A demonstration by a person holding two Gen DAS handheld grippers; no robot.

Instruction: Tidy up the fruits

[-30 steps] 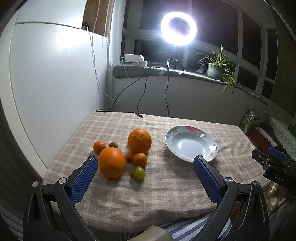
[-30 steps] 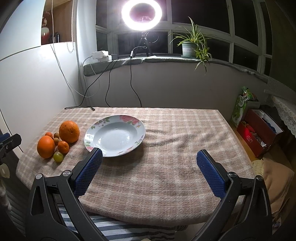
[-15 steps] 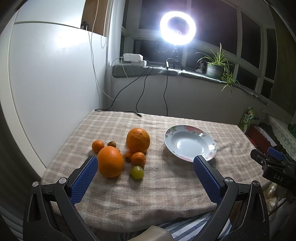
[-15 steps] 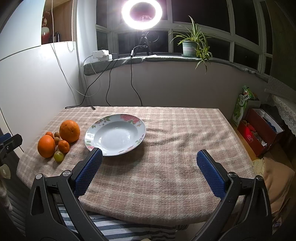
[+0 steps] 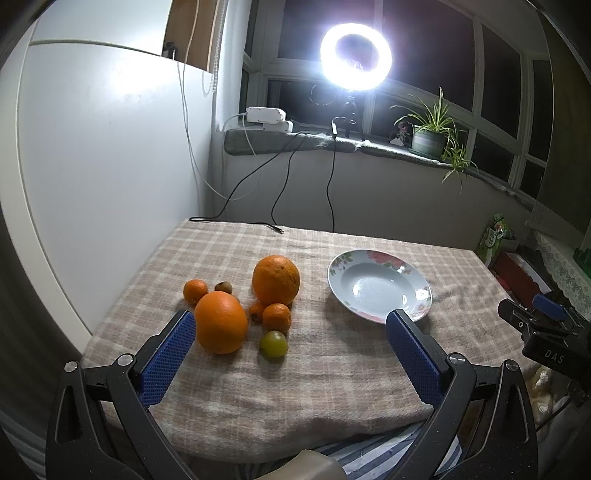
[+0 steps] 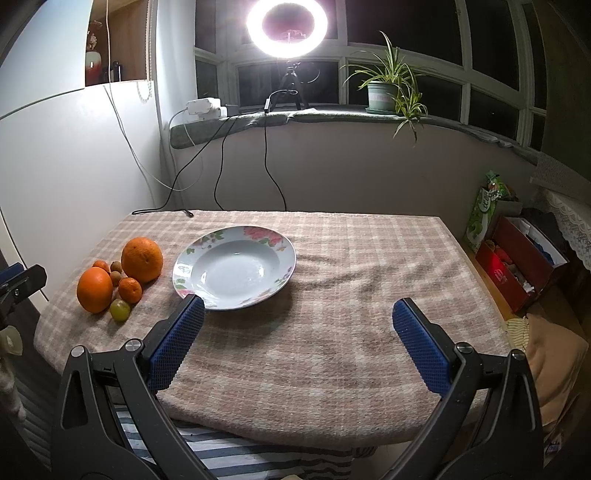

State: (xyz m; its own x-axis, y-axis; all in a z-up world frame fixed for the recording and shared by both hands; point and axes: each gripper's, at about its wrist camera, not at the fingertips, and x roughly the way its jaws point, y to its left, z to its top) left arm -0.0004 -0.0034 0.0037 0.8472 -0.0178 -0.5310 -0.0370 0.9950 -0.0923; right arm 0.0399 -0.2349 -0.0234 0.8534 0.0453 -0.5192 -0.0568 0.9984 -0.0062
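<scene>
left gripper: fingers spread wide, nothing held | right gripper: fingers spread wide, nothing held

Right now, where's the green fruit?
In the left wrist view the green fruit lies on the checked cloth at the near edge of the fruit cluster, just in front of a small orange and right of the big near orange.

Checked-cloth table with fruit cluster, empty plate

ring light glowing against dark windows; potted plant sitting on sill; white wall standing left; checked tablecloth covering table
</scene>
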